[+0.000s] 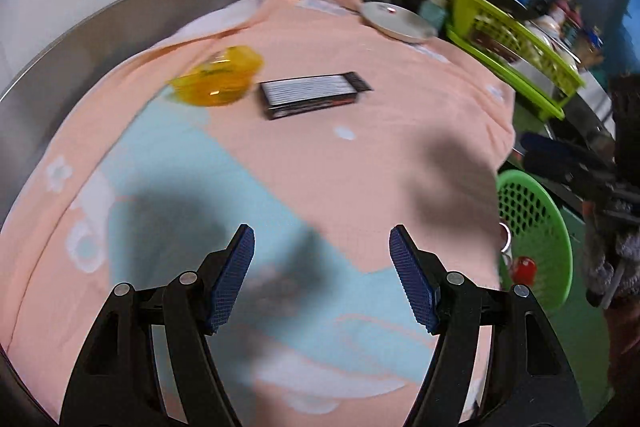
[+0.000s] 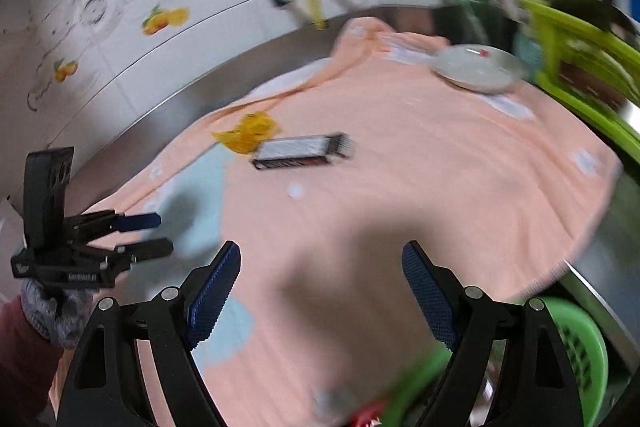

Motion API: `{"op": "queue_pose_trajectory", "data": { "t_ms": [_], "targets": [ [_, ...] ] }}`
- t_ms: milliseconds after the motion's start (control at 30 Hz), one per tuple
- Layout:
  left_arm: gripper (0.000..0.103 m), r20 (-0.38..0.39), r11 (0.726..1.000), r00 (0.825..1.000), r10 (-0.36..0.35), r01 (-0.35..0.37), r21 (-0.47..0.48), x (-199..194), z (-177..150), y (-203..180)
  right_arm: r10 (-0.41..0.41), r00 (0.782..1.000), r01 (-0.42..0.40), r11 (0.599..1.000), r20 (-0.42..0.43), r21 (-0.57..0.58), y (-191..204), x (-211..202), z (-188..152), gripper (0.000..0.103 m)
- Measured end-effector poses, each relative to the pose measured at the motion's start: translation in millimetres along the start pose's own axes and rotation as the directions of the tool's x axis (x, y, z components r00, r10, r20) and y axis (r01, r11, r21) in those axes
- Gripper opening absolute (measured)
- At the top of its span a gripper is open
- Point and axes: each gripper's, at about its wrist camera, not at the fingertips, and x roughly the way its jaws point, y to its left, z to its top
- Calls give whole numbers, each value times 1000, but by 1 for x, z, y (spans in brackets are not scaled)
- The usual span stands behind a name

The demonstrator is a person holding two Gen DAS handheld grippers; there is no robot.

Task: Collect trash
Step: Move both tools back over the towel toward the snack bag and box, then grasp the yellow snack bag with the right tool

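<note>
A crumpled yellow wrapper (image 1: pixel 218 81) lies on the peach cloth (image 1: pixel 360 155), with a flat black box (image 1: pixel 314 94) just right of it. Both show in the right wrist view: the wrapper (image 2: pixel 248 133) and the box (image 2: pixel 302 151). My left gripper (image 1: pixel 322 259) is open and empty, low over the cloth, well short of both. My right gripper (image 2: pixel 322 279) is open and empty, near the cloth's front edge. The left gripper also shows in the right wrist view (image 2: pixel 154 233), open. A green perforated basket (image 1: pixel 536 235) below the table's right edge holds a red item (image 1: pixel 524 267).
A white round lid (image 1: pixel 396 19) lies at the cloth's far right. A lime green rack (image 1: pixel 516 43) with dishes stands to the right. A steel rim (image 1: pixel 80 39) and tiled wall lie behind. The basket also shows at the right wrist view's bottom right (image 2: pixel 580 351).
</note>
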Motion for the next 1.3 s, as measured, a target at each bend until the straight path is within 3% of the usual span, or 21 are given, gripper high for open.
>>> {"op": "queue_pose_trajectory", "data": {
  "t_ms": [100, 267, 400, 633, 833, 1200, 1300],
  "targets": [
    [70, 3, 999, 1000, 27, -27, -26, -5, -3, 20, 33, 999, -35, 997, -23, -70, 21, 32, 27, 86],
    [70, 6, 997, 999, 45, -45, -65, -10, -8, 48, 41, 999, -47, 976, -35, -212, 54, 87, 72, 88],
    [70, 7, 994, 998, 55, -54, -92, -10, -9, 65, 47, 995, -72, 953, -91, -293, 74, 138, 99, 90],
    [70, 0, 989, 998, 64, -64, -131, -6, -15, 83, 39, 983, -110, 908, -181, -404, 96, 210, 116, 92],
    [70, -22, 988, 997, 76, -78, -132, -1, -19, 91, 14, 975, -110, 897, -223, -428, 100, 250, 125, 92],
    [70, -22, 989, 998, 66, -68, -134, 2, -18, 92, -2, 974, -97, 901, -228, -422, 100, 281, 125, 92],
    [70, -22, 987, 997, 68, -71, -142, 2, -18, 93, -2, 978, -82, 914, -209, -396, 96, 281, 124, 81]
  ]
}}
